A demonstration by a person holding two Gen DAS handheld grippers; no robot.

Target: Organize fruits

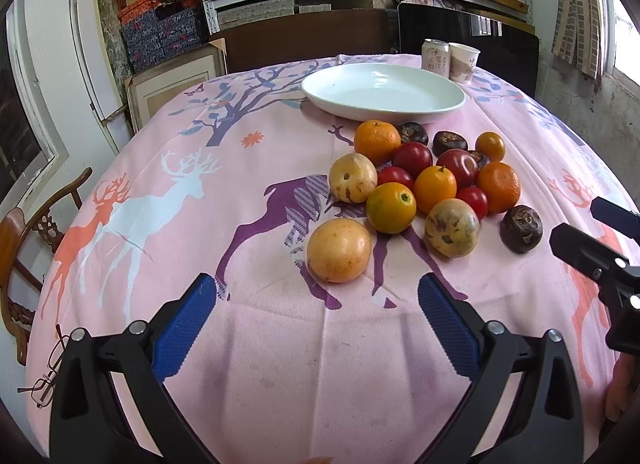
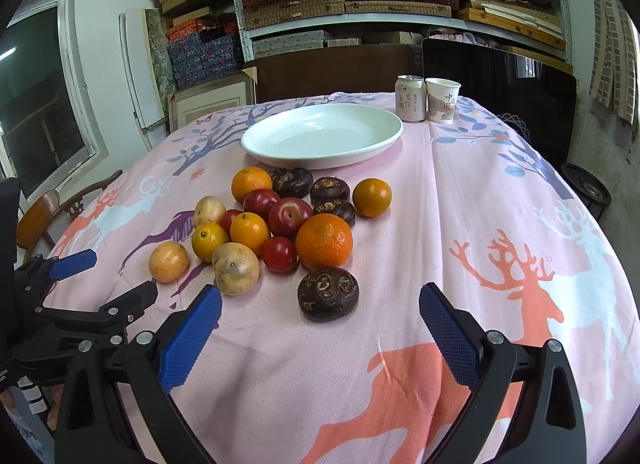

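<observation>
A pile of fruit lies on the pink deer tablecloth: oranges (image 1: 377, 141) (image 2: 324, 240), red plums (image 2: 289, 216), small tomatoes, yellow passion fruits (image 1: 339, 250) (image 2: 168, 261), and dark water chestnuts (image 1: 521, 228) (image 2: 327, 293). An empty white plate (image 1: 383, 92) (image 2: 322, 135) sits behind the pile. My left gripper (image 1: 316, 296) is open and empty, just short of the nearest yellow fruit. My right gripper (image 2: 320, 304) is open and empty, with a dark chestnut between and ahead of its blue pads (image 2: 448, 328).
A drink can (image 2: 410, 98) and a paper cup (image 2: 442, 99) stand behind the plate at the far right. Glasses (image 1: 50, 368) lie at the table's left edge. A wooden chair (image 1: 24, 248) stands left of the table. Shelves of boxes line the back wall.
</observation>
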